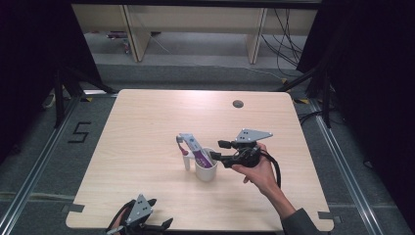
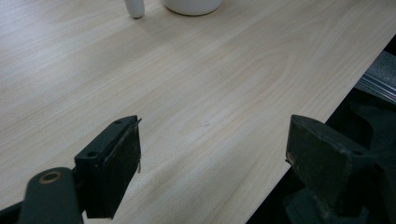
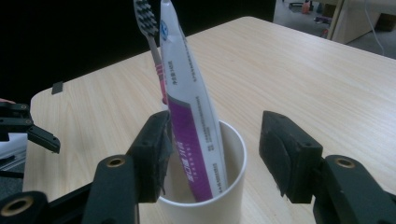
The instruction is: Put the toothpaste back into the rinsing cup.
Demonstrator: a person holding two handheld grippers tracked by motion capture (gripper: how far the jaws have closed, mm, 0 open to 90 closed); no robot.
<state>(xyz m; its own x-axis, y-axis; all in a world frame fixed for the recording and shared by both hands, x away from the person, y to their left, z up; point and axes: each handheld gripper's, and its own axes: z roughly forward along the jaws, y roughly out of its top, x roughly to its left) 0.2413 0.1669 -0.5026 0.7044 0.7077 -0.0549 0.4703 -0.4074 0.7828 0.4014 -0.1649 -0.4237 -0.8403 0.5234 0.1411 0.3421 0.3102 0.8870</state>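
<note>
Pale wood surface (image 1: 147, 127), dark curtains at the sides, grey floor beyond. Near edge: left claw (image 1: 147, 226) idle, jaws wide apart w/ nothing between, bare wood ahead of it. Mid-surface: white cup (image 1: 206, 169) holds a purple-white tube (image 1: 195, 149) leaning up-left, and a toothbrush (image 3: 150, 42) stands behind it. Right claw (image 3: 212, 154) at the cup, jaws apart, one by the tube, the other off the rim. Looks like a release or a pending grip; either way, move slow & straight, don't nudge the rim, cup could tip.
</note>
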